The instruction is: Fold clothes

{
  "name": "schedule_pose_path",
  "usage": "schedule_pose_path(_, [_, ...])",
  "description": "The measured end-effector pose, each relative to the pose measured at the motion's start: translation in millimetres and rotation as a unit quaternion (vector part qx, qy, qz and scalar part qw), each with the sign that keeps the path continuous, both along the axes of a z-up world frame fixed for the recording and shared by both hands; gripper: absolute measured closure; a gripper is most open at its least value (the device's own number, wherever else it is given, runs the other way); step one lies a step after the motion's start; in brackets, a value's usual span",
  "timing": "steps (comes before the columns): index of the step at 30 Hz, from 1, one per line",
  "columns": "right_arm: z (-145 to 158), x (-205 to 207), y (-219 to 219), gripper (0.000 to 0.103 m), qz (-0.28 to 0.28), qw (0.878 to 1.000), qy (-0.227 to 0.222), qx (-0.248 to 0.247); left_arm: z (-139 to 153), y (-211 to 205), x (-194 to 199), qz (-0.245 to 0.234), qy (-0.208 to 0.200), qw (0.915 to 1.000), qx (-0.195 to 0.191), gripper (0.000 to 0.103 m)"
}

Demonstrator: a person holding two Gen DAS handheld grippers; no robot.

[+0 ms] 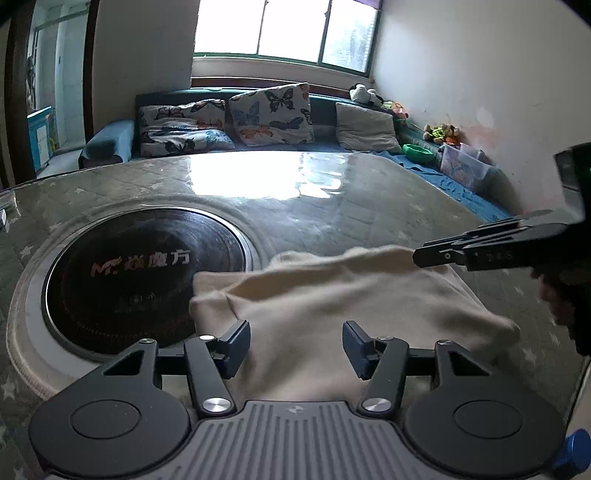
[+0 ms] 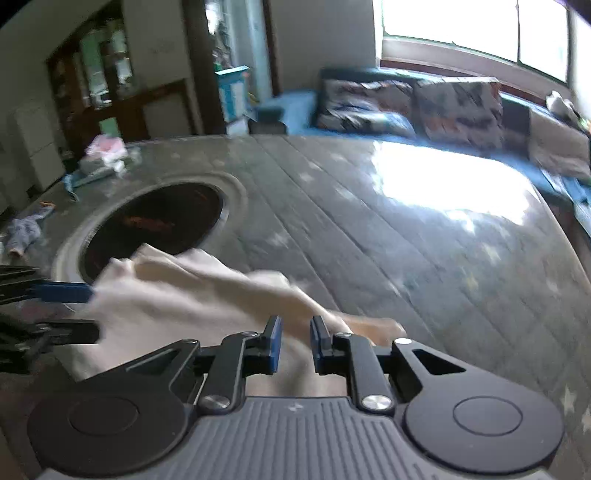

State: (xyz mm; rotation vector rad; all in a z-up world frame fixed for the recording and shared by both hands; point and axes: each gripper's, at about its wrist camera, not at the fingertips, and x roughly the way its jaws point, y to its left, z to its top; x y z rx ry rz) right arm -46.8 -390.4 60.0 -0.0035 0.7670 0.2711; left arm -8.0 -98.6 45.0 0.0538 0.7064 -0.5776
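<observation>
One cream garment [image 1: 332,306] on the table [image 1: 332,206]; left gripper [image 1: 295,349] spread wide, right gripper [image 2: 296,345] slightly apart

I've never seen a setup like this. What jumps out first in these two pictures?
A cream garment lies crumpled on the glossy table, its left edge draped over a round black induction cooktop set into the tabletop. The left gripper hangs open over its near side, while the right gripper comes in at its right edge. Behind, butterfly-print pillows line a blue sofa under a bright window.
</observation>
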Motion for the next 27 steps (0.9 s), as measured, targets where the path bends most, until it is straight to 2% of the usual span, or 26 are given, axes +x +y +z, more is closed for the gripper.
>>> schedule_pose_path(3, [3, 13, 14, 0.088, 0.011, 1.0, -0.004, 0.006, 0, -9, 14, 0.004, 0.004, 1.0, -0.004, 0.05])
schedule_pose_path(9, [-16, 42, 30, 0.09, -0.001, 1.0, 0.021, 0.008, -8, -30, 41, -0.003, 0.019, 0.9998, 0.005, 0.052])
schedule_pose_path(13, [-20, 42, 33, 0.09, 0.003, 1.0, 0.025, -0.001, -20, -37, 54, -0.001, 0.042, 0.9991, 0.01, 0.052])
schedule_pose_path(18, [-10, 27, 34, 0.088, 0.01, 1.0, 0.012, -0.011, -17, -31, 53, 0.003, 0.037, 0.9993, 0.007, 0.052])
schedule_pose_path(25, [3, -8, 75, 0.087, 0.103, 0.994, -0.008, -0.022, 7, 6, 44, 0.046, 0.006, 0.9989, 0.002, 0.047])
schedule_pose_path(27, [7, -18, 88, 0.08, 0.131, 0.991, -0.014, -0.026, 11, 19, 43, 0.066, 0.005, 0.9978, -0.001, 0.041])
